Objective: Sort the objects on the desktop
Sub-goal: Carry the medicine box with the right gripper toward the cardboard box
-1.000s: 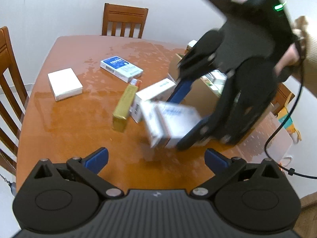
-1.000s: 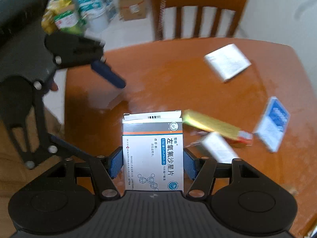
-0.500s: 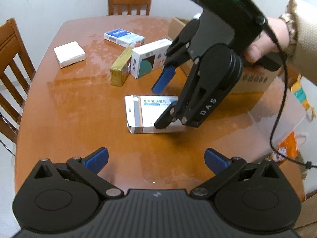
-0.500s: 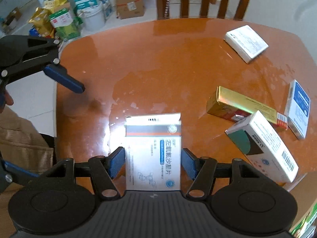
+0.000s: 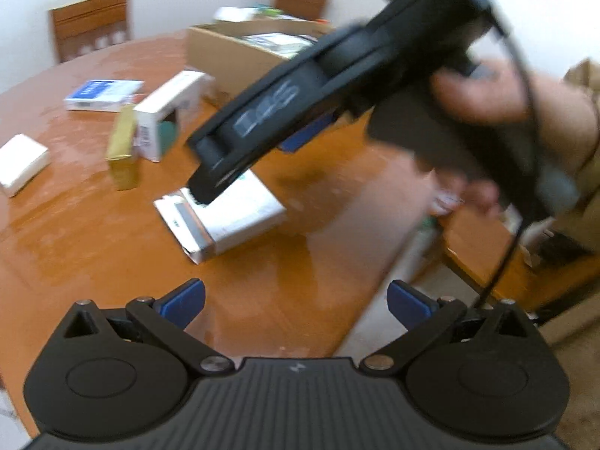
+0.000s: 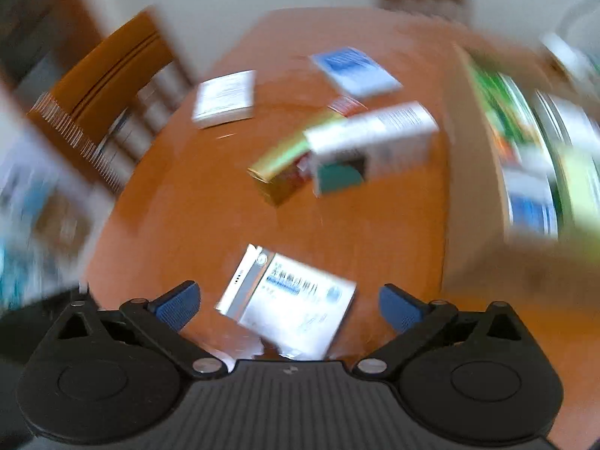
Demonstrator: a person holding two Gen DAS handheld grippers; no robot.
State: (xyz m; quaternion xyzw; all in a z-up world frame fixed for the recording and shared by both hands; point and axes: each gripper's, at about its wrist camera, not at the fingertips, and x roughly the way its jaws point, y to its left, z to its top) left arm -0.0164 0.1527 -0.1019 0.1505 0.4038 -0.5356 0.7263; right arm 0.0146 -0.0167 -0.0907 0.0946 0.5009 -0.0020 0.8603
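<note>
Jaws opening wide, right gripper tilts steeply down over white medicine box, untouched.

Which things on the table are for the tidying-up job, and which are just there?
For the job:
white medicine box
gold box
white-and-teal box
blue-and-white box
flat white box
cardboard box

Just there:
wooden table
chairs
</note>
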